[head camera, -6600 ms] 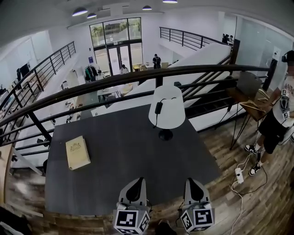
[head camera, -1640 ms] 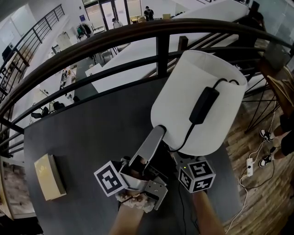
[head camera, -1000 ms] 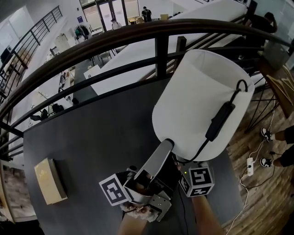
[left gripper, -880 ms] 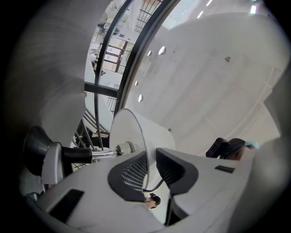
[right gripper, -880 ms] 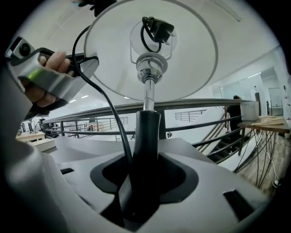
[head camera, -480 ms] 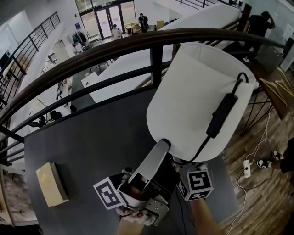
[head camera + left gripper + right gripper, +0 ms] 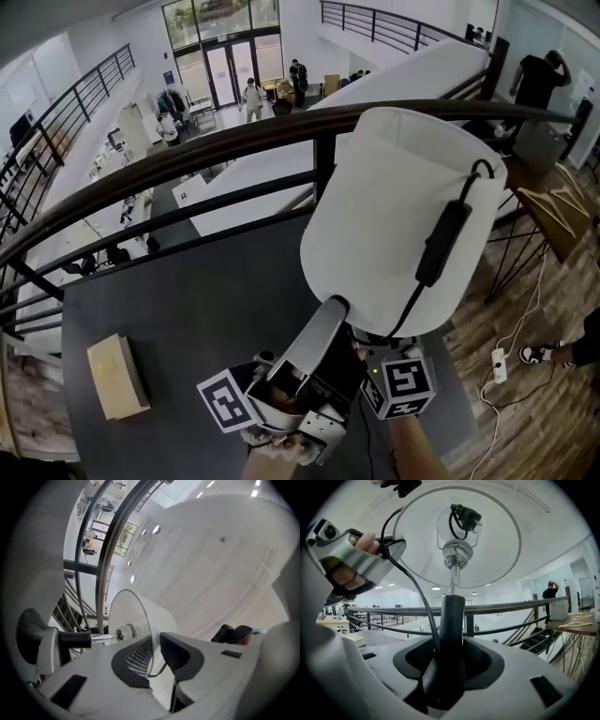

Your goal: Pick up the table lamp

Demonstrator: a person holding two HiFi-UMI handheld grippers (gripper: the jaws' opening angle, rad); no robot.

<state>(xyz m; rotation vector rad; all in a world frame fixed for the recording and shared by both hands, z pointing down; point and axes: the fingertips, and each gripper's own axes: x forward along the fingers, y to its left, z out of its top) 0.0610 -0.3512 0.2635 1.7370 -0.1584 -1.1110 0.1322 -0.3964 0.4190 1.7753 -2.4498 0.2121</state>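
The table lamp stands upright between the two grippers, over the near right part of the dark surface; the grippers hide its base in the head view. The left gripper reaches up to the lamp shade, and its jaws pinch the shade's thin lower rim. The right gripper sits below the shade, its jaws clamped on the dark stem. A black cord runs up beside the stem, and its switch hangs against the outside of the shade. A tan book lies well apart at the surface's left, and a dark railing runs behind
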